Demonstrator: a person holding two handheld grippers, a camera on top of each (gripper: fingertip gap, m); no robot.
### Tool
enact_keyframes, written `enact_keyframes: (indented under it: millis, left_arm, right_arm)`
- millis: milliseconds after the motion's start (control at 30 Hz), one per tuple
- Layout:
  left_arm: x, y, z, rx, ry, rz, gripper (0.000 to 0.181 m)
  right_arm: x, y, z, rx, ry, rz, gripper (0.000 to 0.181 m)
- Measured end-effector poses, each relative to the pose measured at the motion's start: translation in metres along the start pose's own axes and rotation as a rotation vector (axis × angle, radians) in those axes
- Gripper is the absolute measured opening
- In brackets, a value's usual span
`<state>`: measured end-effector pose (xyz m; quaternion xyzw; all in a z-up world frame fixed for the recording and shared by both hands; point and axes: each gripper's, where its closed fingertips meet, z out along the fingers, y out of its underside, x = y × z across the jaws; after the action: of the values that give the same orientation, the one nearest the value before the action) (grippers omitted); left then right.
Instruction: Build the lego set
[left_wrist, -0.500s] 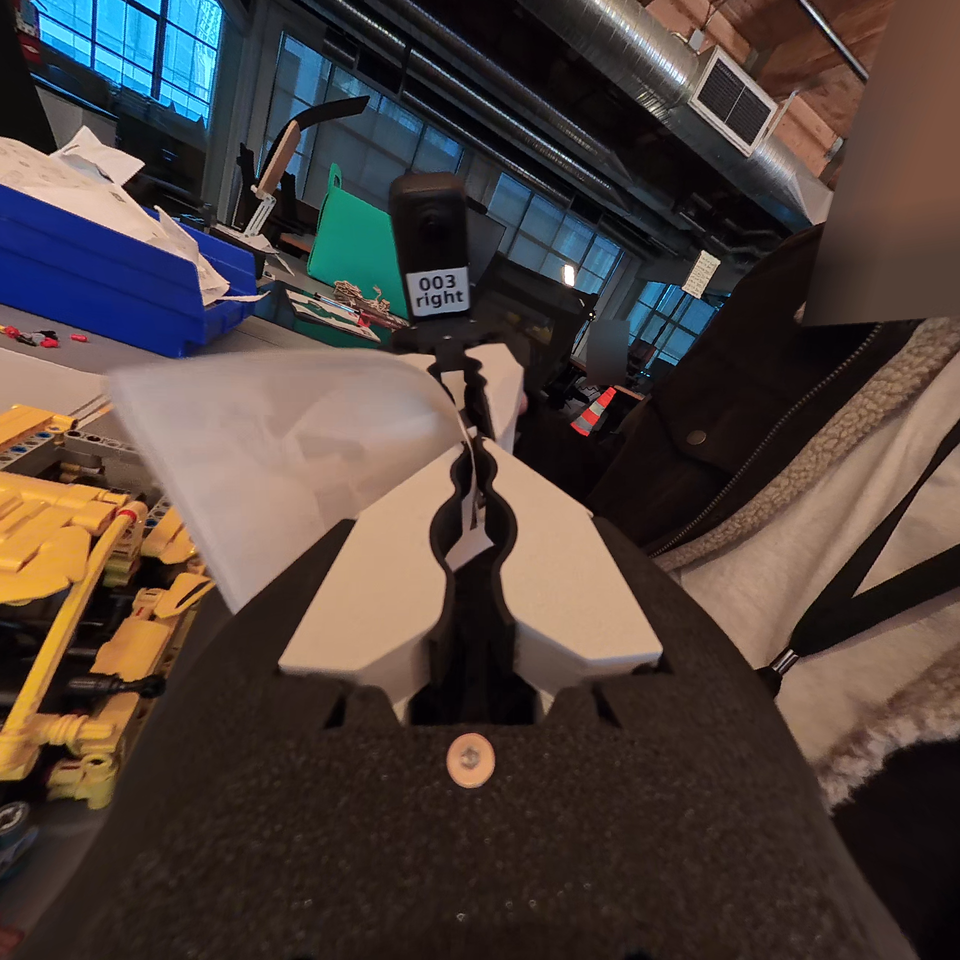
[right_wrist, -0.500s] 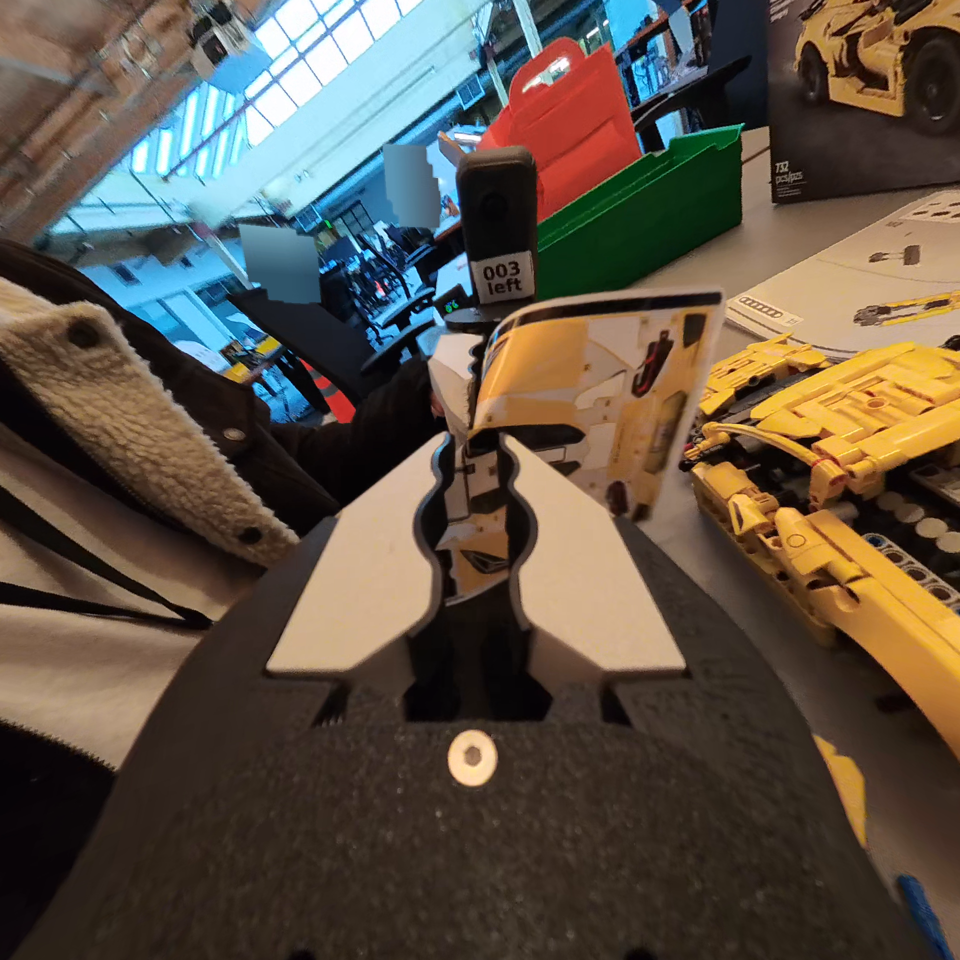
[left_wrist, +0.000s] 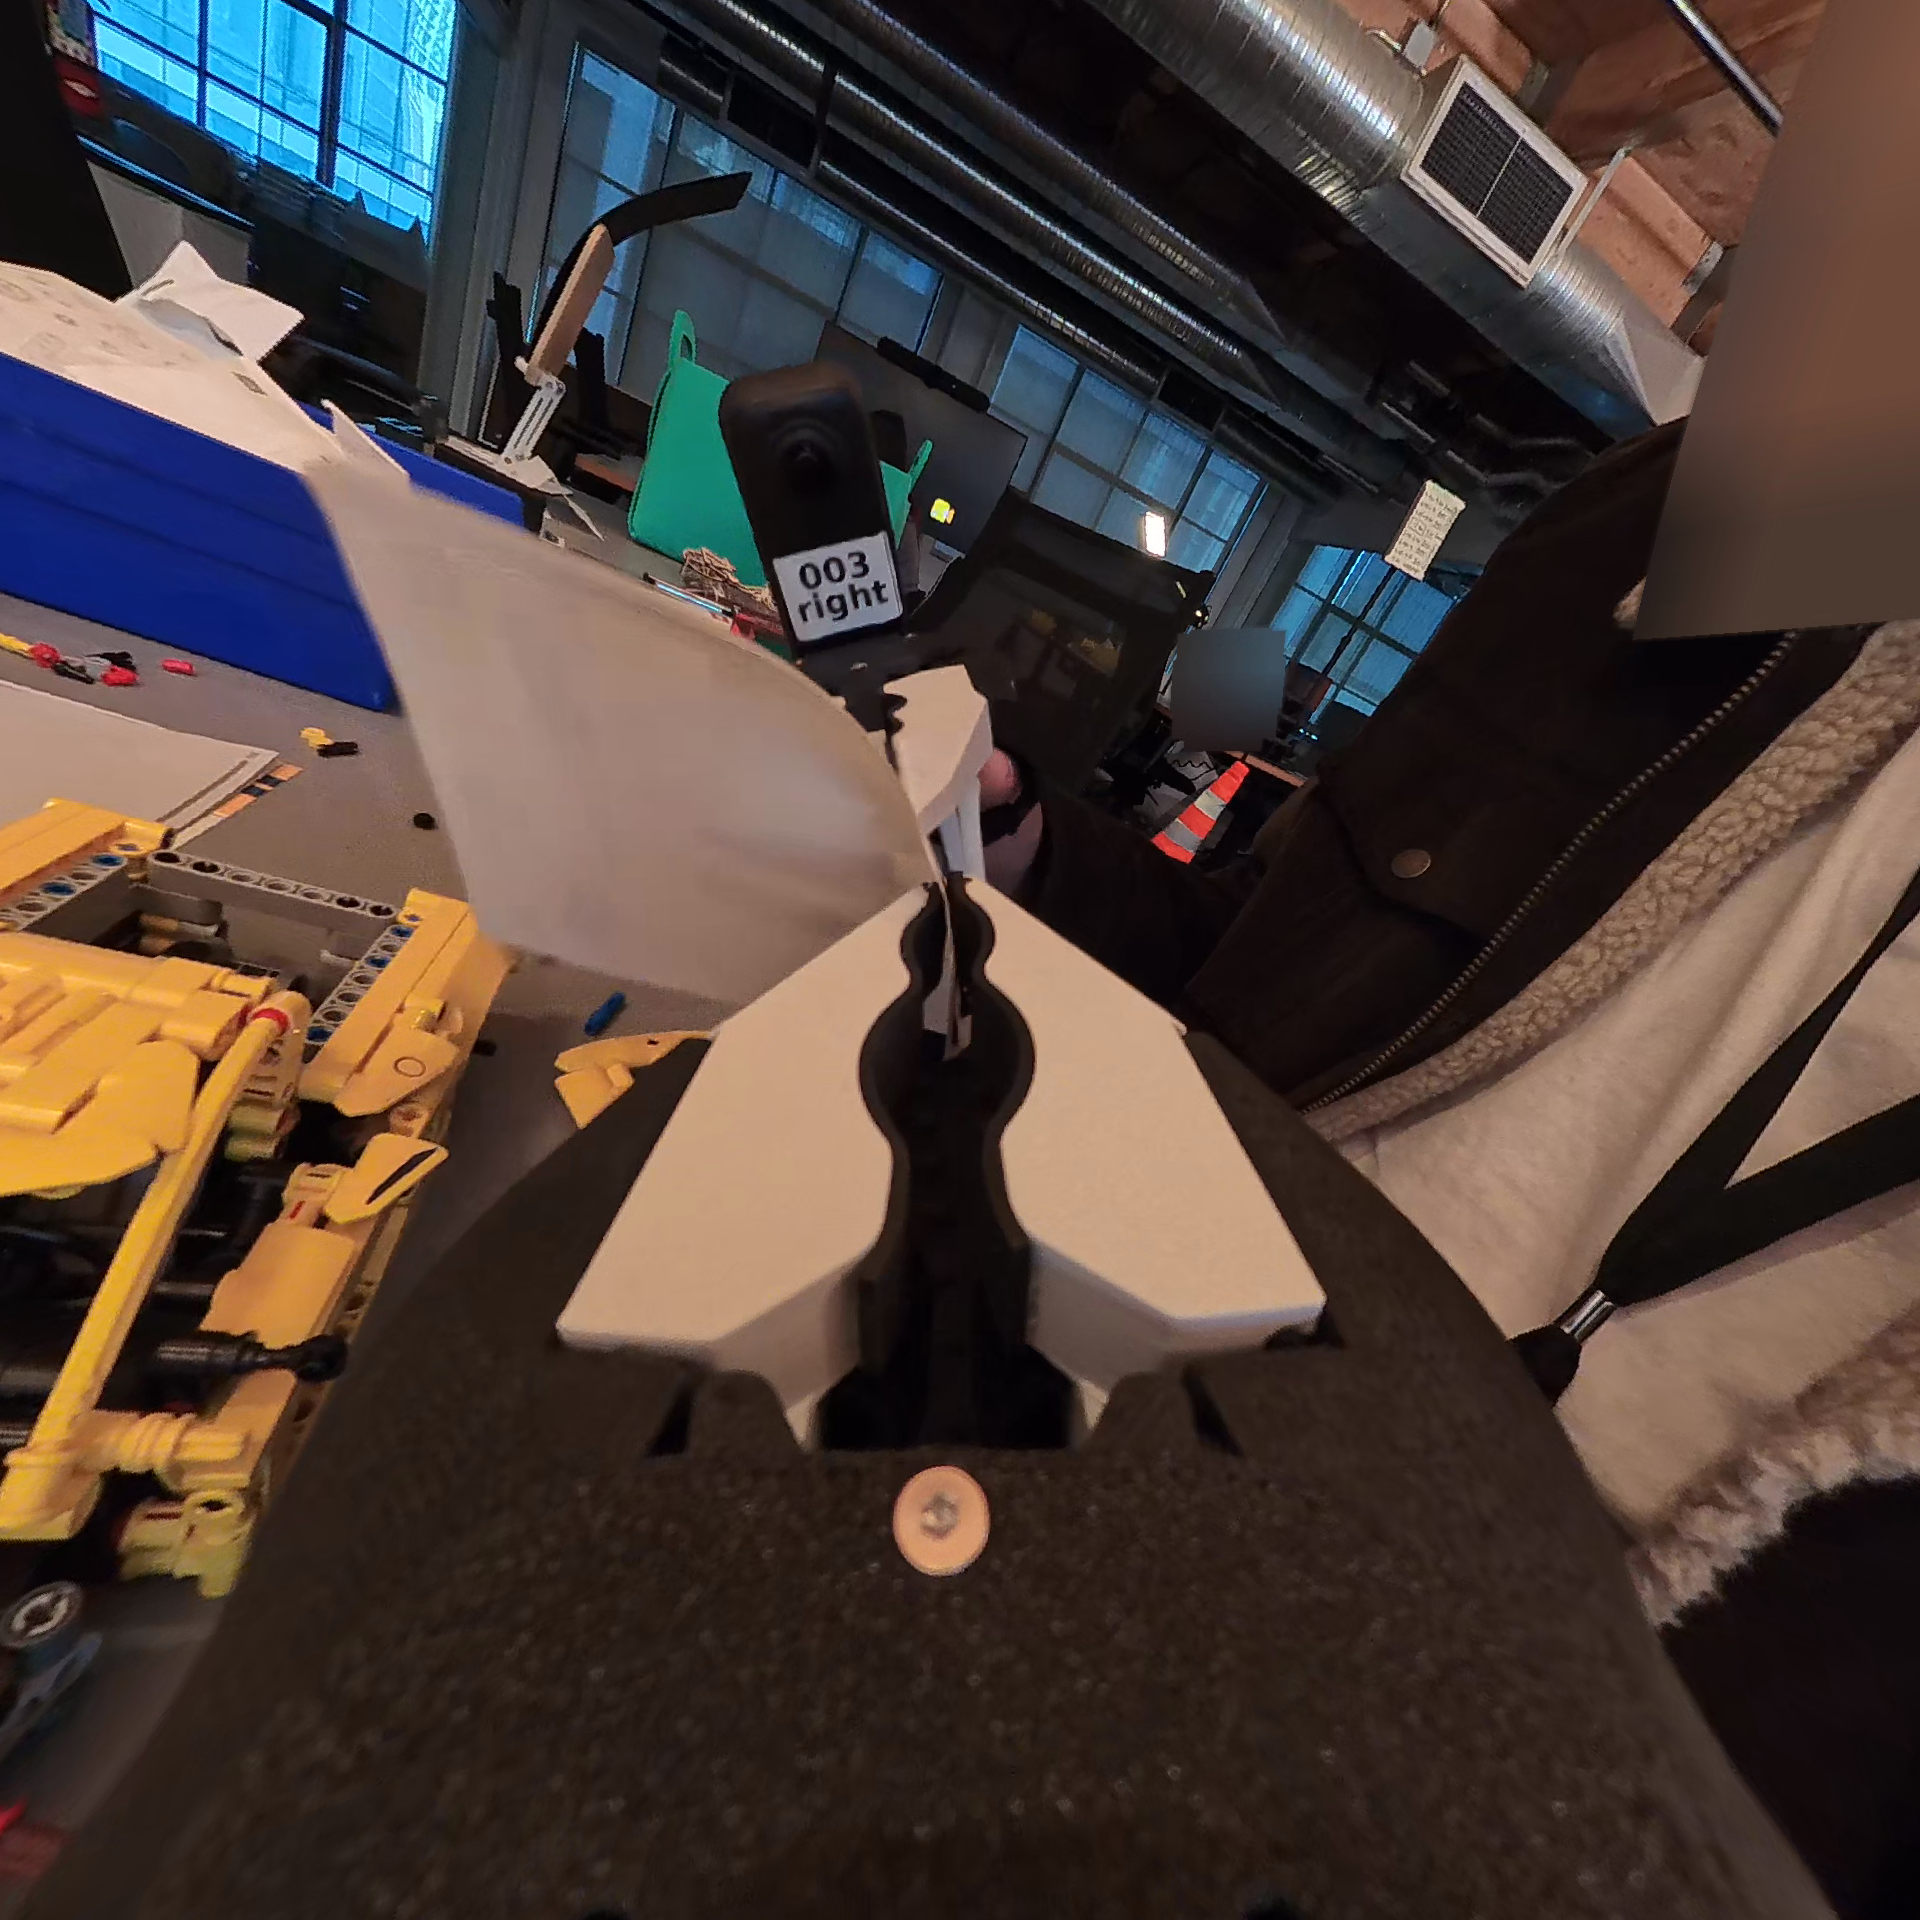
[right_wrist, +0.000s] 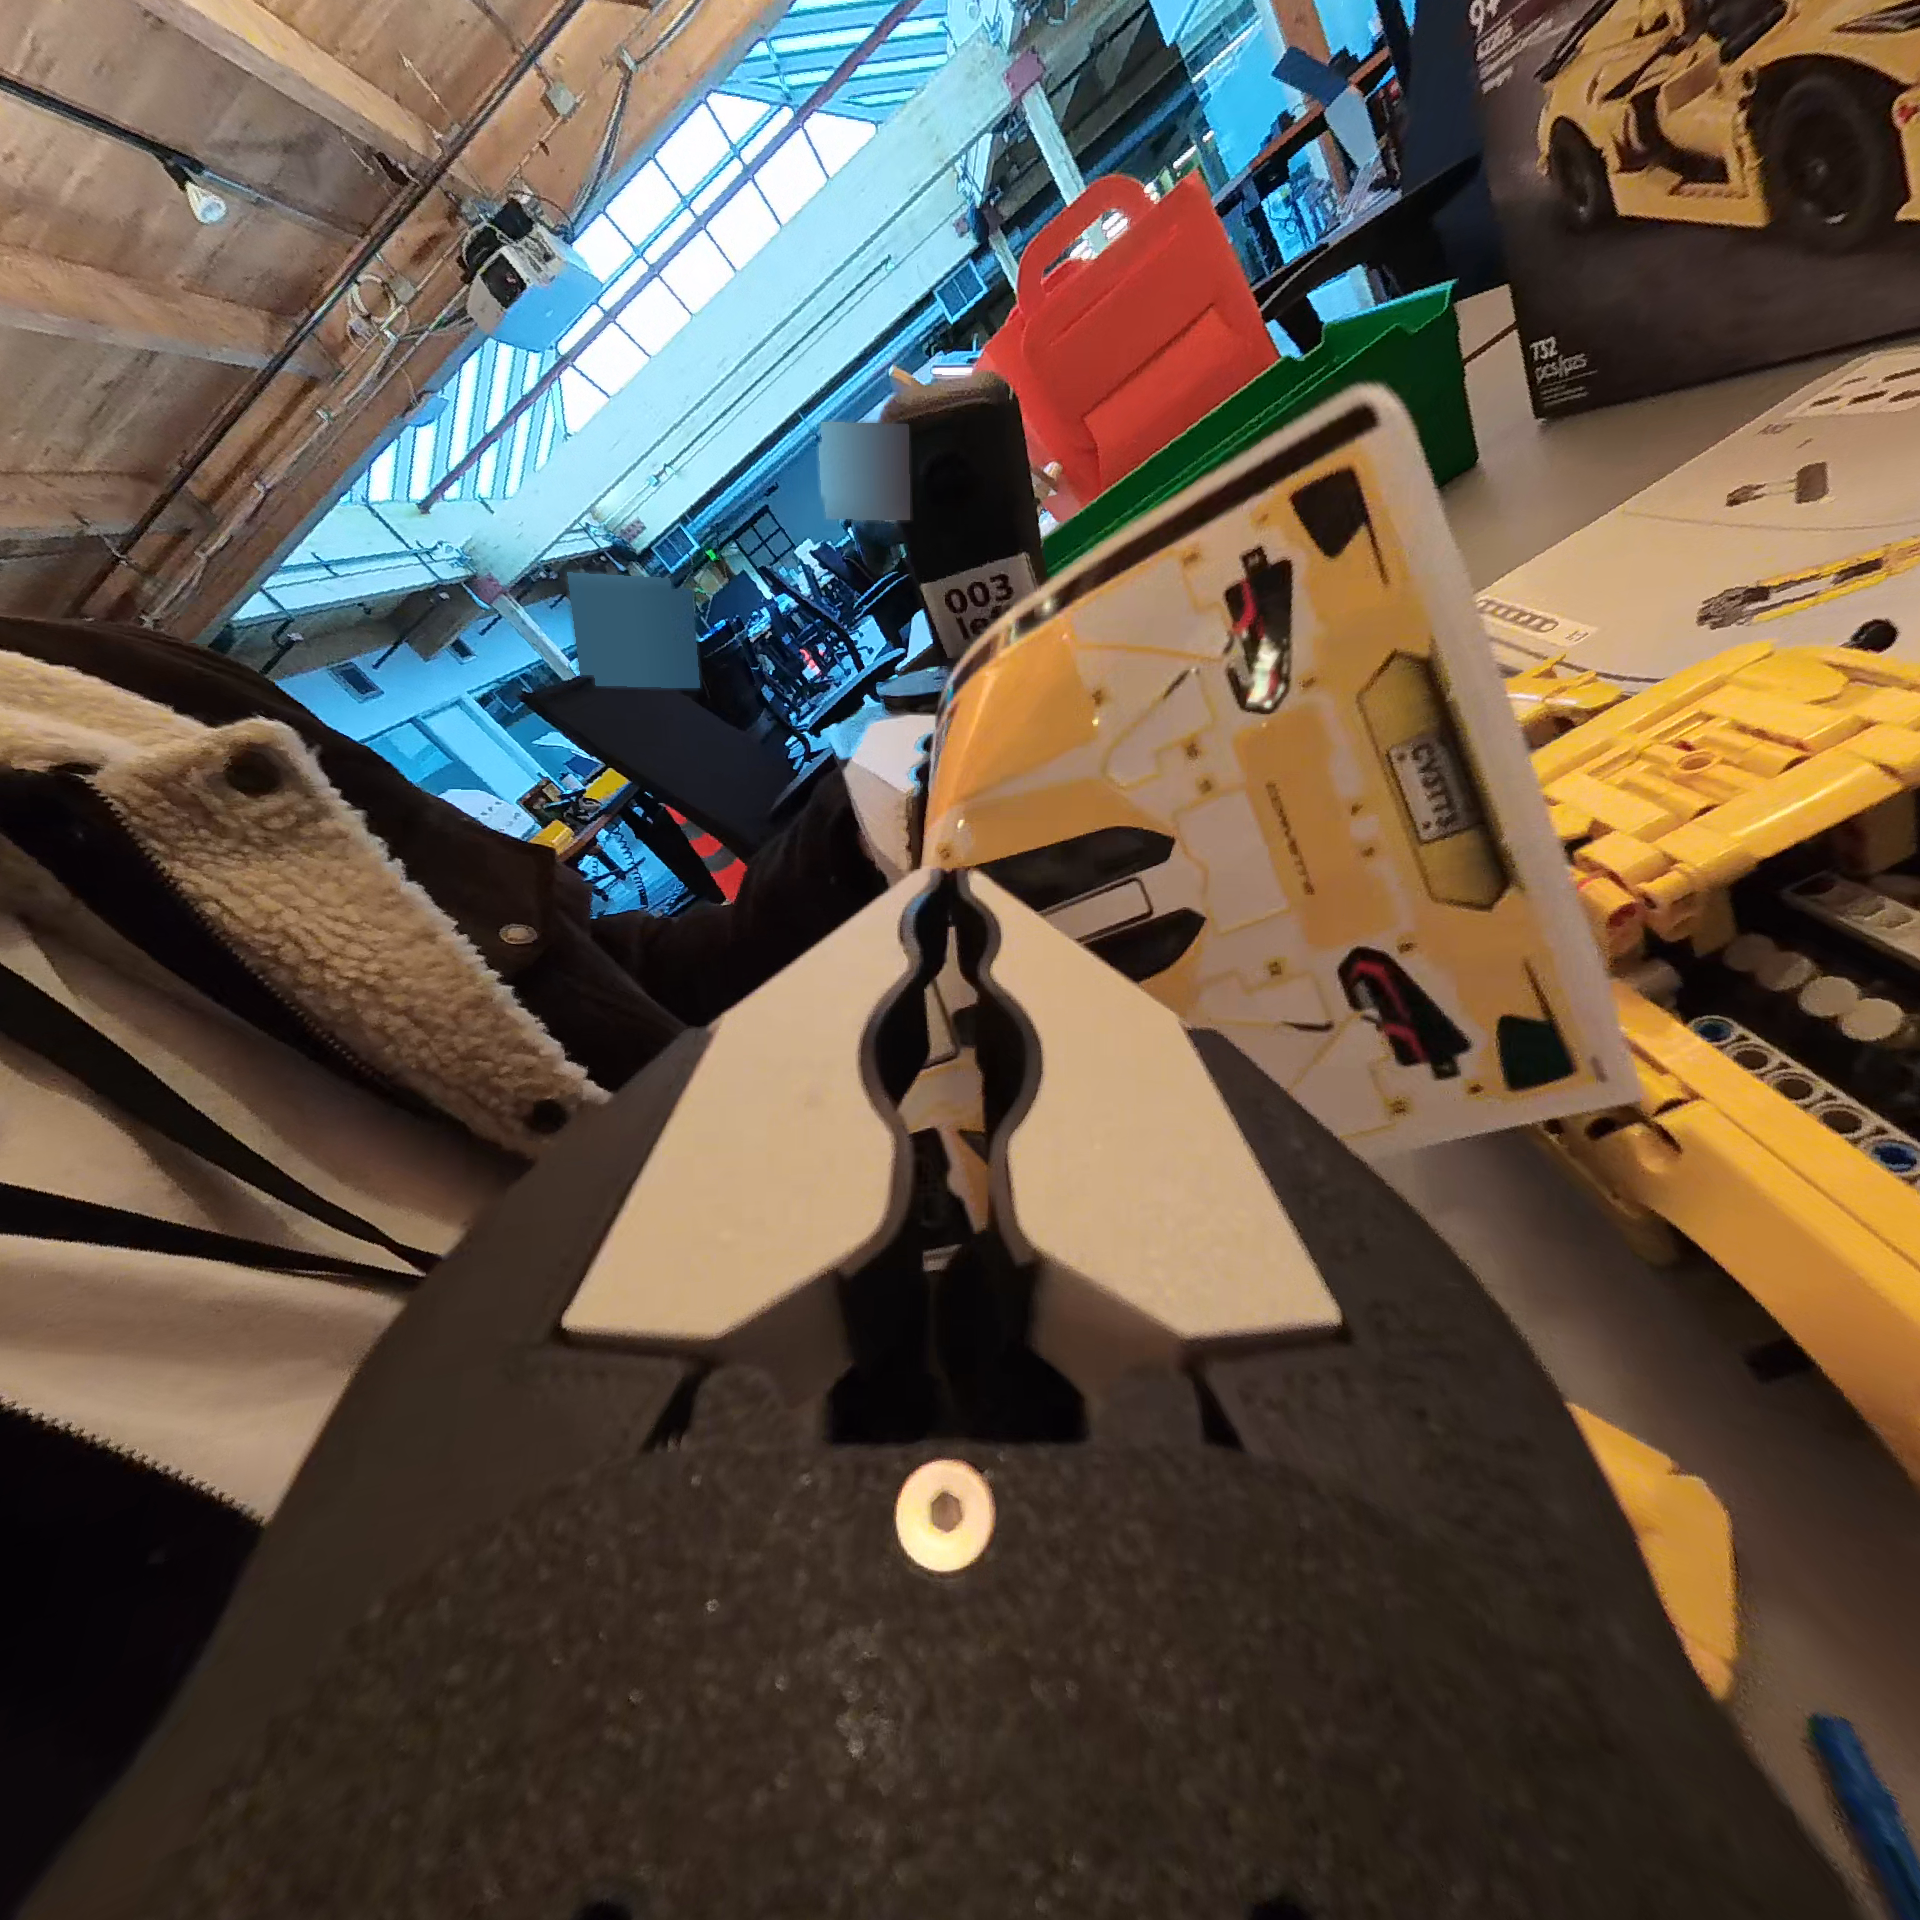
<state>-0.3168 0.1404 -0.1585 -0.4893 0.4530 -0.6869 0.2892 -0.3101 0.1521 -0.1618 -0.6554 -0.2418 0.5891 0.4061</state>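
Both tongs grip one sticker sheet above the half-built yellow car

The left tongs (left_wrist: 951, 935) and right tongs (right_wrist: 951, 904) are clenched on one edge of the sticker sheet (right_wrist: 1299, 810), held above the lego car (right_wrist: 1714, 894) on the tabletop (right_wrist: 1558, 520); uneven pulling could crease or tear it.

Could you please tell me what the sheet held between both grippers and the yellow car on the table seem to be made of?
The sticker sheet looks like glossy coated paper: thin, curling, white-backed, with shine on its printed side. The yellow car looks like hard moulded plastic, smooth and slightly shiny, with studs and pin holes. Both the left gripper and the right gripper pinch the sheet.
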Motion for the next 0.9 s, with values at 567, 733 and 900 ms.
enact_keyframes:
  millis: [567,733,900]
  left_arm:
    - [-0.003,-0.005,-0.003,0.023,0.007,-0.047,0.000]
    - [-0.005,-0.005,-0.006,0.018,-0.015,-0.056,0.000]
    - [0.001,-0.005,-0.036,0.050,-0.162,-0.116,0.000]
  right_arm:
    - [0.010,-0.024,-0.026,-0.063,0.343,-0.331,0.000]
    - [0.011,-0.041,-0.046,-0.035,0.431,-0.391,0.000]
    - [0.018,-0.061,-0.073,0.085,0.497,-0.390,0.000]
